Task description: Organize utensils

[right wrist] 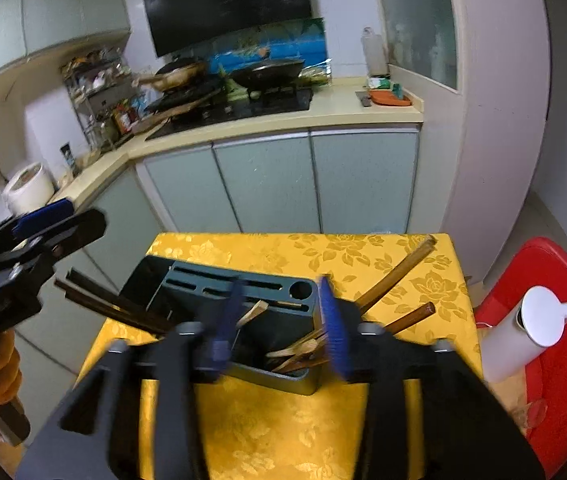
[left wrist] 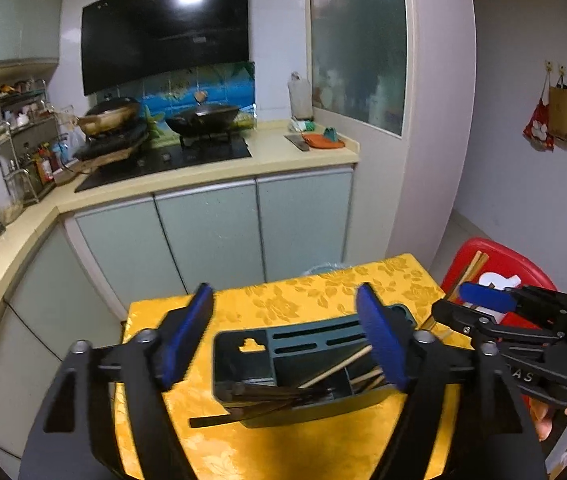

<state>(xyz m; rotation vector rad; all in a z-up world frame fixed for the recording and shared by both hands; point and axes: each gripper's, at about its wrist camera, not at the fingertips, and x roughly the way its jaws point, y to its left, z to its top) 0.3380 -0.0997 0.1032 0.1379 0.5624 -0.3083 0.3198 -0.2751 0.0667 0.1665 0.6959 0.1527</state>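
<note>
Holder directly below-ahead of my left gripper, jaws wide apart, empty. Chopsticks lean right, nearer my right gripper, jaws part-open, empty.

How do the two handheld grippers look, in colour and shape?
Both the left gripper and the right gripper have matte black linkage arms with silver pivot bolts and flat fingers faced with ribbed blue pads. The right gripper's body carries pale lettering, partly hidden.
</note>
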